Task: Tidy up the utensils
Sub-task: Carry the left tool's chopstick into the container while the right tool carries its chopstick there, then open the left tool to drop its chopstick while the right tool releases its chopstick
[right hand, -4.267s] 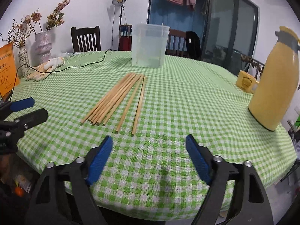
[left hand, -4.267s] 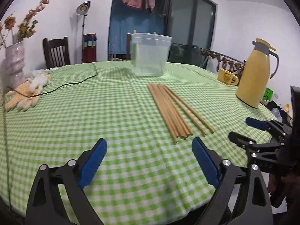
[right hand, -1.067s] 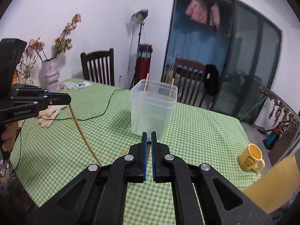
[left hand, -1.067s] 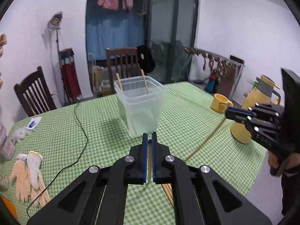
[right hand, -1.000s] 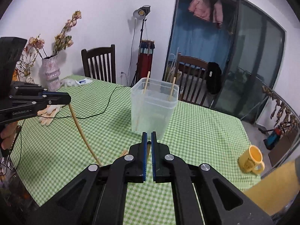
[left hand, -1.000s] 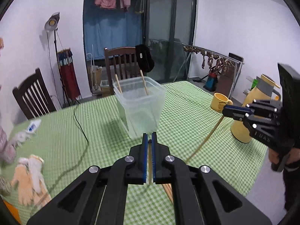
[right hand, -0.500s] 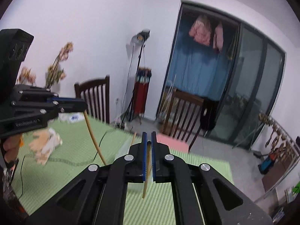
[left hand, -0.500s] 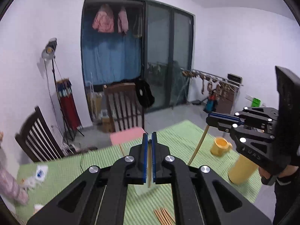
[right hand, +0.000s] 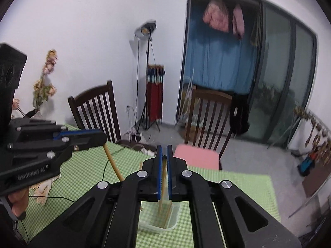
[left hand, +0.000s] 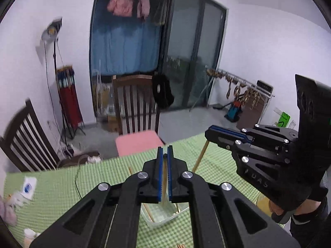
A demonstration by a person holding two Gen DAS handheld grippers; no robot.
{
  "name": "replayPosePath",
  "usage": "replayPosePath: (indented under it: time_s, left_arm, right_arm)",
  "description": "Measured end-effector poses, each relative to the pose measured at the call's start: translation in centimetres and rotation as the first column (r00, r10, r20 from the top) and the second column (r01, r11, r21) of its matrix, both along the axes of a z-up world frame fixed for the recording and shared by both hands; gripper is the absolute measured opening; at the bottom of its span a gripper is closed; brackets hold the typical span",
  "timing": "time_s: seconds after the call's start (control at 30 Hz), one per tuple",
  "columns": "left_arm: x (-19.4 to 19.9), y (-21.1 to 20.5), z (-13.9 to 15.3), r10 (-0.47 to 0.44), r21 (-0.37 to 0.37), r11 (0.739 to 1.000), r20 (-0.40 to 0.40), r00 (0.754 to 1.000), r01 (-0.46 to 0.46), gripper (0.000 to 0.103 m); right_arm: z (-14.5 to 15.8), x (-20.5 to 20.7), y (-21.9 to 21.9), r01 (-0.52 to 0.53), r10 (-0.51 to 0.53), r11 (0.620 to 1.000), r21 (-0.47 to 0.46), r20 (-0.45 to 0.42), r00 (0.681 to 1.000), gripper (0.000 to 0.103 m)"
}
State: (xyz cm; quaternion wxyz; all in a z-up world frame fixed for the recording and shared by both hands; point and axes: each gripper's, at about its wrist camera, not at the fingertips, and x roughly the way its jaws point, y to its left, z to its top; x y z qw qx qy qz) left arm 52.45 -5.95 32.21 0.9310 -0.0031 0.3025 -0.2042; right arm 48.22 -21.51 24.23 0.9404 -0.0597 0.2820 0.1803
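My left gripper (left hand: 164,150) is shut on a wooden chopstick (left hand: 164,186) that hangs down over the clear plastic container (left hand: 163,215) on the green checked table (left hand: 62,186). My right gripper (right hand: 164,149) is shut on another chopstick (right hand: 162,188), which also hangs down into the same container (right hand: 159,221). Each gripper shows in the other's view: the right one (left hand: 209,133) with its chopstick (left hand: 199,157), the left one (right hand: 101,137) with its chopstick (right hand: 113,165). A few chopsticks stand inside the container. Loose chopstick ends (left hand: 180,246) lie on the table below.
Two dark wooden chairs (left hand: 136,103) (right hand: 97,109) stand behind the table, one with a pink seat (right hand: 196,157). A black cable (left hand: 77,177) and work gloves (right hand: 42,188) lie on the left of the table. A vase of dried flowers (right hand: 43,86) stands far left.
Both grippers have taken up a chopstick each, risen high above the table, and now tilt down so the sticks hang over the container; the container has dropped to the bottom of both views.
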Motion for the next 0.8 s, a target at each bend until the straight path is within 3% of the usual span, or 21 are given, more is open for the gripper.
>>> replayPosePath:
  time_s: [0.1, 0.4, 0.57, 0.8]
  left_arm:
    - [1.8, -0.3, -3.5, -0.009, 0.009, 1.0, -0.065, 0.998, 0.01, 0.001]
    - [6.0, 0.5, -11.5, 0.003, -0.006, 1.0, -0.222, 0.975, -0.004, 0.001]
    - [9.0, 1.7, -12.5, 0.034, -0.025, 0.999, -0.234, 0.972, -0.041, 0.001]
    - [13.9, 2.1, -15.8, 0.087, 0.023, 0.996, -0.294, 0.952, -0.084, 0.002]
  right_arm:
    - [-2.9, 2.0, 0.5, -0.004, 0.003, 1.0, -0.015, -0.087, 0.996, 0.004]
    - [-8.2, 5.8, 1.1, -0.002, 0.0, 1.0, -0.009, -0.234, 0.972, 0.004]
    - [-8.9, 8.0, 1.4, 0.024, -0.024, 1.0, -0.006, -0.234, 0.972, 0.004]
    - [-12.0, 11.9, 3.1, 0.044, -0.076, 0.993, -0.112, -0.294, 0.953, 0.005]
